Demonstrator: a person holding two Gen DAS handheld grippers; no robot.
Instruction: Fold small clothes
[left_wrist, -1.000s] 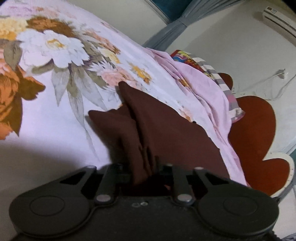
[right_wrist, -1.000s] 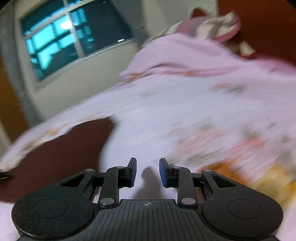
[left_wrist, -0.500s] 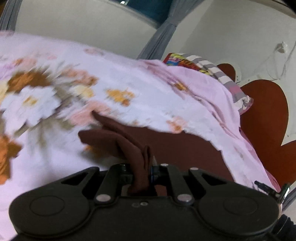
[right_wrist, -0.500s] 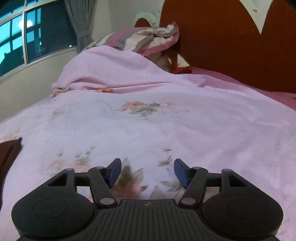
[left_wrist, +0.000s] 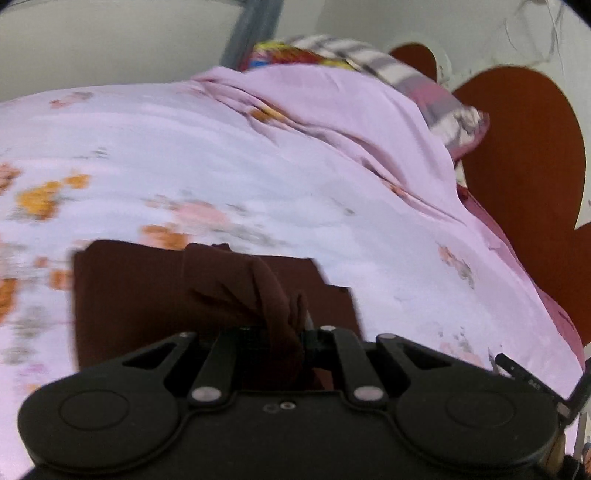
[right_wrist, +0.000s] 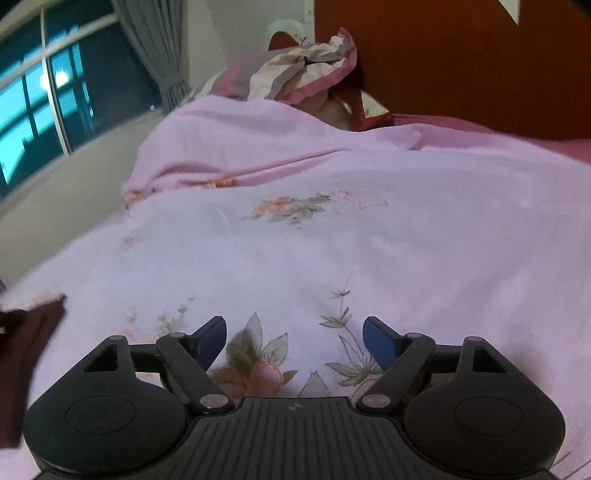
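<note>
Left tool (left_wrist: 291, 332) pads buried in cloth (left_wrist: 155, 288)

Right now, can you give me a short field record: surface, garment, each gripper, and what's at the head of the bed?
surface: pink floral bedspread
garment: dark brown cloth, partly flat on the bedspread, one bunched fold lifted
left gripper: jaws shut on the cloth's fold
right gripper: jaws have just been opening, nothing between them, over bare bedspread
head of bed: striped pillow, red-brown headboard

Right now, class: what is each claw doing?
Left claw: closed on the brown garment.
Right claw: open, holding nothing; its jaws have just been opening above the floral bedspread.
</note>
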